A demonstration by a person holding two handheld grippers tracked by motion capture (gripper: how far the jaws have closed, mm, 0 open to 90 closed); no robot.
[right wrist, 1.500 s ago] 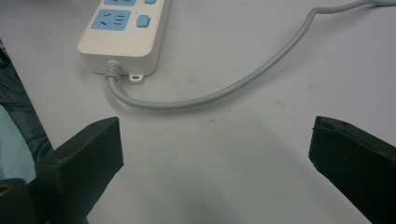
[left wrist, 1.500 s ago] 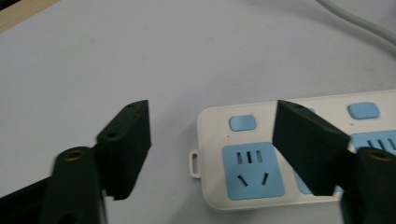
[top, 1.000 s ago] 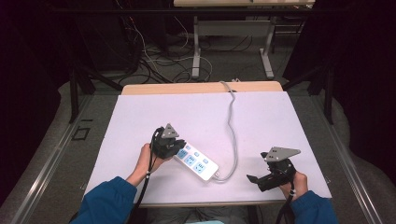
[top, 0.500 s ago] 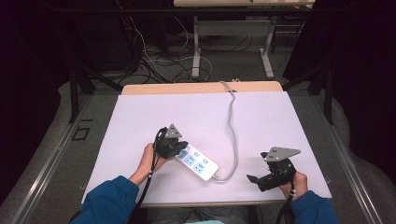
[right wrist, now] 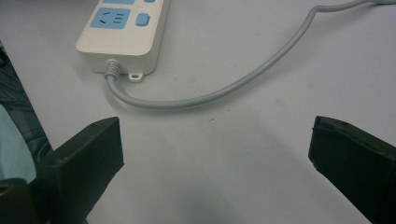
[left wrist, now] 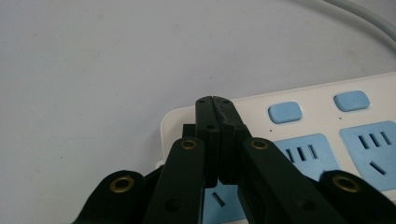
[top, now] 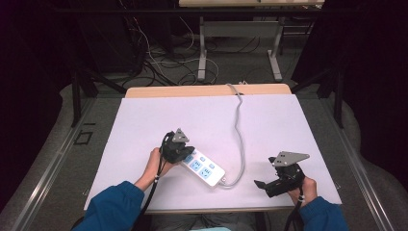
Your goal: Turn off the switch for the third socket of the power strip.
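High view – white power strip (top: 204, 167), blue sockets, grey cord (top: 239, 130)

The high view looked forward and down from above the person's side onto the white rectangular power strip with blue sockets (top: 203, 167), taking in the whole pale table (top: 269, 120) around it. The left gripper view sat very close over the strip's (left wrist: 327, 135) uncabled end. The right gripper view faced its (right wrist: 122, 35) cabled end from farther back, sharing the strip's grey cable (right wrist: 224, 91) with the high view (top: 239, 139).
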